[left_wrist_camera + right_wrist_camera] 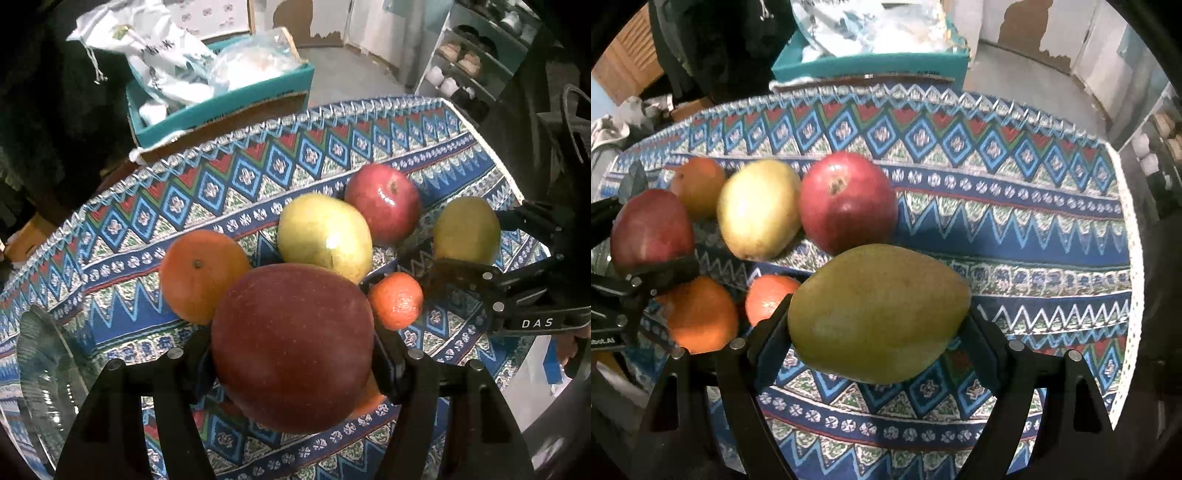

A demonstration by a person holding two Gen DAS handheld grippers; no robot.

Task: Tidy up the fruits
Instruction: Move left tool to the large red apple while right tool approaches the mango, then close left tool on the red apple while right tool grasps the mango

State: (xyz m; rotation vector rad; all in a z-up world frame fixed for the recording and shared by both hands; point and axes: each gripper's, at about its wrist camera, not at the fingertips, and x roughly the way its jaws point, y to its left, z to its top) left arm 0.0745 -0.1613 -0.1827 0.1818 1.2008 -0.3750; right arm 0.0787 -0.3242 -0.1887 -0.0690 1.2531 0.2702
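Observation:
My left gripper is shut on a big dark red apple, also in the right wrist view. My right gripper is shut on a green-yellow pear, seen at the right in the left wrist view. On the patterned cloth lie a second red apple, a yellow pear, a large orange and a small orange. Another orange lies under the left gripper.
A glass dish sits at the left edge of the table. A teal box with bags stands behind the table's far edge. Shelves with shoes are at the far right. The tablecloth has open room to the right.

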